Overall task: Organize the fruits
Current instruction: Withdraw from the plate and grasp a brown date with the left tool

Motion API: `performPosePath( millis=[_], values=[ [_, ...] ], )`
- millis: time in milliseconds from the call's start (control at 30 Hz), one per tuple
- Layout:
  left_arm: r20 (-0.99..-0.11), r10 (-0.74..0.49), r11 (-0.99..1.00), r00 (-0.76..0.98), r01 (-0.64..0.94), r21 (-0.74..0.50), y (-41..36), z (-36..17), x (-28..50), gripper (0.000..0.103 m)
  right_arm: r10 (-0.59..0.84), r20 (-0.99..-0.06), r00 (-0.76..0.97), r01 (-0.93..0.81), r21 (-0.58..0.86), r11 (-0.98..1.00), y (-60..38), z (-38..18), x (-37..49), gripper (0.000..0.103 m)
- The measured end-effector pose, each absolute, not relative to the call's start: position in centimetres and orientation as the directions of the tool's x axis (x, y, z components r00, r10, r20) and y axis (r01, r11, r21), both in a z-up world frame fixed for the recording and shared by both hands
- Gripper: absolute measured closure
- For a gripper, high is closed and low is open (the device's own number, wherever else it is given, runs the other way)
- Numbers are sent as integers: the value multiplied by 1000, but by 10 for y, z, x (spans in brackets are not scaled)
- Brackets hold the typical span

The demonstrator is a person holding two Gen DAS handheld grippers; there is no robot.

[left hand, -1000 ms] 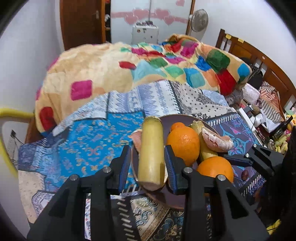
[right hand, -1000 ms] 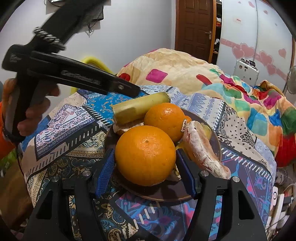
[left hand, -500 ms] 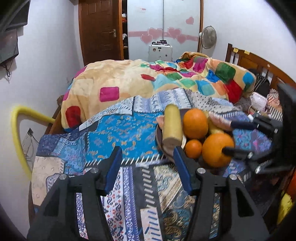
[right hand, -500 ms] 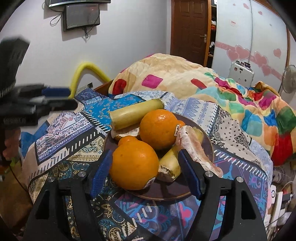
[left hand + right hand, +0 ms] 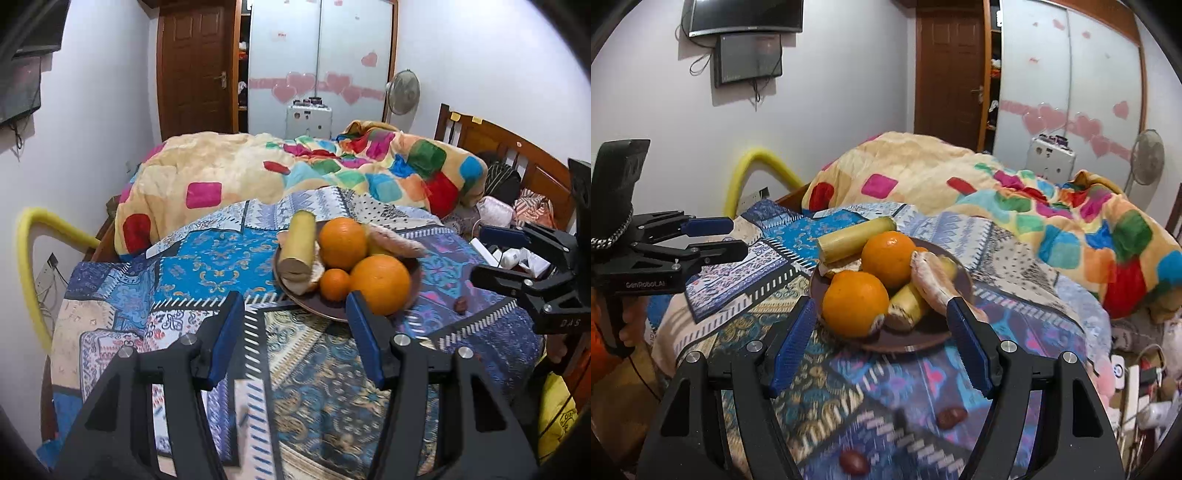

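Patterned blue bedcover [image 5: 207,266] fills my view, a patchwork blanket [image 5: 332,173] heaped behind it. On the cover sits a dark plate [image 5: 960,280] piled with fruit: two large oranges [image 5: 855,304], a smaller one [image 5: 334,283], pale cut cylinders [image 5: 855,234] and a peeled segment [image 5: 931,284]. Bare cover lies open before the plate; two dates [image 5: 951,417] lie nearer me. My left gripper [image 5: 291,332] and right gripper [image 5: 879,345] both have fingers released, empty, just short of the plate.
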State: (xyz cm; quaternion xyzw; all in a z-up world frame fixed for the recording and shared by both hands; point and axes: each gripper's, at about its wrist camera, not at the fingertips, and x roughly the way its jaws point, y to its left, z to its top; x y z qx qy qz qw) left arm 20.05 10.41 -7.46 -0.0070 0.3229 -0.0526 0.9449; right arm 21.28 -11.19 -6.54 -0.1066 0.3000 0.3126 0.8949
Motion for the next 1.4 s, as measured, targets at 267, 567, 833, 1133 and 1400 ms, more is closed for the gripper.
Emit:
performPosePath(
  millis=[267, 567, 833, 1133, 1400],
  values=[
    [-607, -109, 994, 787, 106, -40, 67, -86, 167, 33, 436, -622, 650, -575, -27, 818, -148, -87, 175, 33],
    [-652, -173, 985, 739, 141, -101, 17, -117, 159, 33, 381, -654, 654, -522, -26, 852, -188, -117, 148, 33],
    [-694, -214, 975, 687, 189, -113, -35, -141, 156, 33, 371, -655, 659, -506, -21, 863, -212, -123, 136, 33],
    [-727, -231, 969, 647, 224, -108, -73, -155, 173, 48, 383, -657, 649, -491, 23, 871, -232, -128, 131, 33],
    [-720, -224, 973, 657, 194, -125, -77, -162, 183, 68, 390, -655, 647, -479, 48, 877, -240, -127, 139, 33]
  ],
)
